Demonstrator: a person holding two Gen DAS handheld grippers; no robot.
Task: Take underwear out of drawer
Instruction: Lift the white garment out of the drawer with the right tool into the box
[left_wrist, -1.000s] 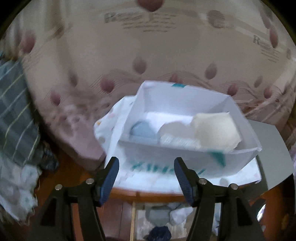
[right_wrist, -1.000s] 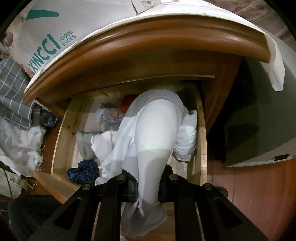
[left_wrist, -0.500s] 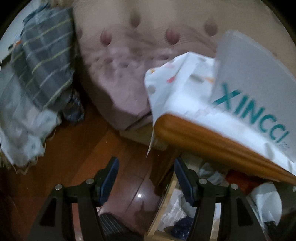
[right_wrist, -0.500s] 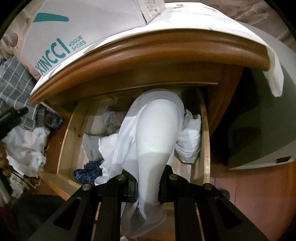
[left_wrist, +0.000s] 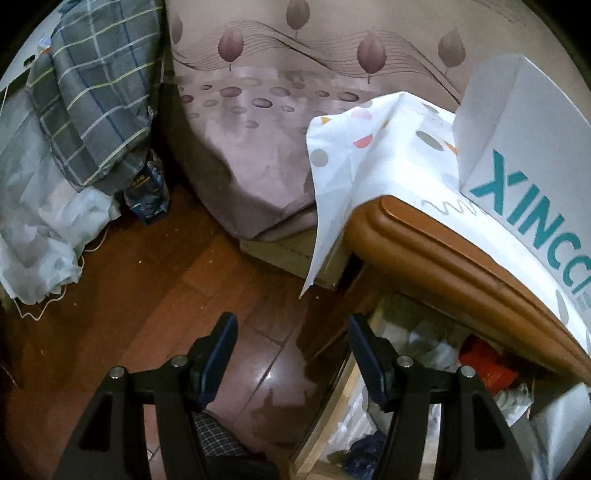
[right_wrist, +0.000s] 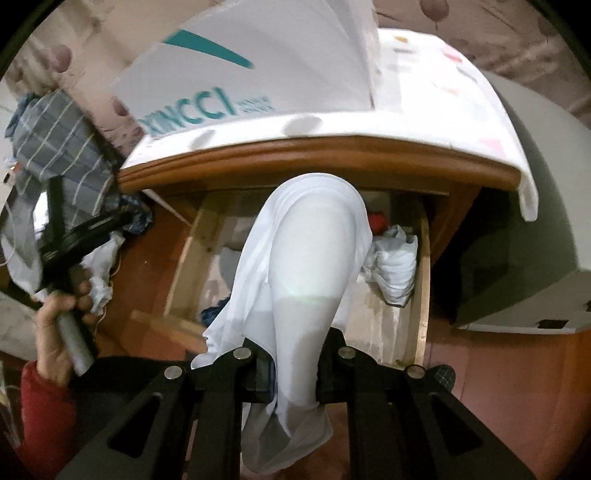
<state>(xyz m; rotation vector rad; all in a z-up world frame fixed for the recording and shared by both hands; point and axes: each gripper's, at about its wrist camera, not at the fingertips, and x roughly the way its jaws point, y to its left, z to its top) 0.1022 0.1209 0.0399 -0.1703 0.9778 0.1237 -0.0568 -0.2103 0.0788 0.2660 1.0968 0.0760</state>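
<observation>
— Which gripper has the underwear?

— The right gripper (right_wrist: 291, 369). Its jaws are clamped tight on the white underwear (right_wrist: 314, 254), which rises as a hump toward twelve o'clock in the right wrist view and trails off below the fingers at six o'clock.

— And the drawer?

— The open wooden drawer (right_wrist: 423, 280) lies behind the garment, under the brown edge of the nightstand (right_wrist: 317, 155). More balled white cloth (right_wrist: 391, 269) sits at its three o'clock side (something red shows just above that).

— The other one?

— The left gripper (left_wrist: 291, 350) is spread apart with nothing between its fingers, over the reddish wooden floor (left_wrist: 166, 295). The drawer corner (left_wrist: 424, 387) shows at its four o'clock. A hand (right_wrist: 59, 328) in a red sleeve holds its handle, at nine o'clock in the right wrist view.

— On top of the nightstand?

— A white shoebox (left_wrist: 524, 147) lettered in teal, on a spotted cloth (left_wrist: 362, 155).
</observation>
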